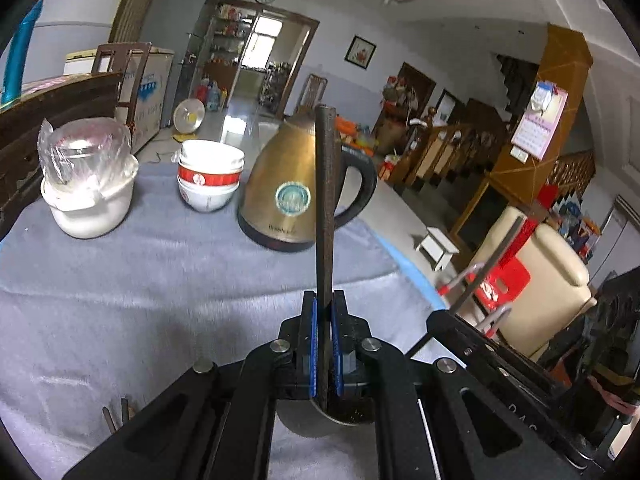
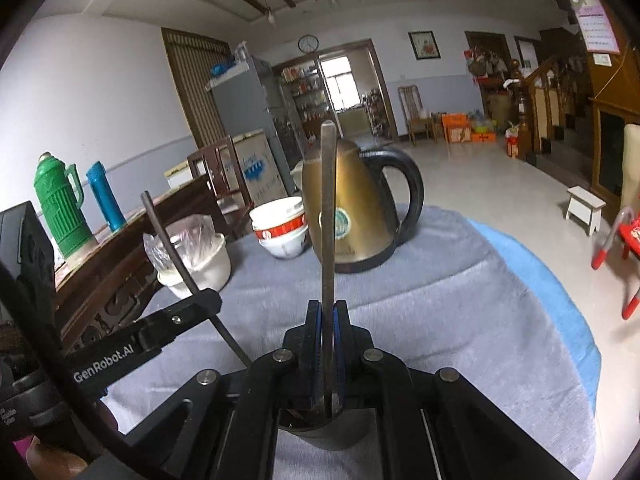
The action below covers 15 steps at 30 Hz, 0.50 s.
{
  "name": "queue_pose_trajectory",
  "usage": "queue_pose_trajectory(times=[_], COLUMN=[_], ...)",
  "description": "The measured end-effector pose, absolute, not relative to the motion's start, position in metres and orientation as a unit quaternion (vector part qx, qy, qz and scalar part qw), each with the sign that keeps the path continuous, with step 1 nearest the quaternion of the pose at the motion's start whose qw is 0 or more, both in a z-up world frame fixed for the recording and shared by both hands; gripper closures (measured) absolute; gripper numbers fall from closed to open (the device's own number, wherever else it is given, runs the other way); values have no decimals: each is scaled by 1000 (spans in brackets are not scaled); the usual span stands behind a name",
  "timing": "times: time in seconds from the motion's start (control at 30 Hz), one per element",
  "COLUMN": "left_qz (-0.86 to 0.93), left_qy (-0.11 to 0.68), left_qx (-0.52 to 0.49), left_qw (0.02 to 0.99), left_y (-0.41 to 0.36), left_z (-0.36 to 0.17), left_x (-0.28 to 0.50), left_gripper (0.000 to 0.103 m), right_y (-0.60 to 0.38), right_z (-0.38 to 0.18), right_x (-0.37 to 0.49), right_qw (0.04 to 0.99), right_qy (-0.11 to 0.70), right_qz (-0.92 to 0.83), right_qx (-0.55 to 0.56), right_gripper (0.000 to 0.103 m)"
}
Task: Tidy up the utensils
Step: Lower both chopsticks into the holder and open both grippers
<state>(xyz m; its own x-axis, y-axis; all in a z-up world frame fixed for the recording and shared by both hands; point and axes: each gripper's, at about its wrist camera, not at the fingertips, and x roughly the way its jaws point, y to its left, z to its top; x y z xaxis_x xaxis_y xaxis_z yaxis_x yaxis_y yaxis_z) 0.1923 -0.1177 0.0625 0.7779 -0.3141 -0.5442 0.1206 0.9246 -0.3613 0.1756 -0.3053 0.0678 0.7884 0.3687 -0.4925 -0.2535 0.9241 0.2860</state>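
While each gripper, left [image 1: 324, 308] and right [image 2: 328, 312], clamps a spoon [image 1: 325, 200] upright, handle pointing far, the cup [image 2: 320, 432] sits directly beneath the right.

We see a dark, rough-surfaced utensil handle [image 1: 325, 208] standing upright in front of the golden kettle [image 1: 280, 184], its top end level with the kettle's peak and its lower end dropping into a grey metal cup [image 1: 320, 420] on the near side of the kettle. A second utensil handle [image 2: 329, 216], flatter and greyish, also stands upright before the kettle, its foot inside a dark cup [image 2: 320, 432]. Whether these are one cup we cannot tell
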Motion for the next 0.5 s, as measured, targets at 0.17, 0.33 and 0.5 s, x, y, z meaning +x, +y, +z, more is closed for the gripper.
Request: queue_pose_trajectory(times=[0.17,0.33,0.5], left_qz=[-113,-106,-90], left_qy=[333,331,306], left_qx=[-150,-155,-159], left_qw=[924,925,934], left_y=[-119,-112,-87], left_z=[57,67,89], left_x=[193,180,148], left_gripper=[95,54,39], right_y=[-302,-299,-305], right_z=[61,64,79], right_x=[179,181,167], right_qw=[934,932,939], right_qy=[300,317,307], right_qz=[167,153,134], right_qx=[97,85,82], right_gripper=[96,93,87])
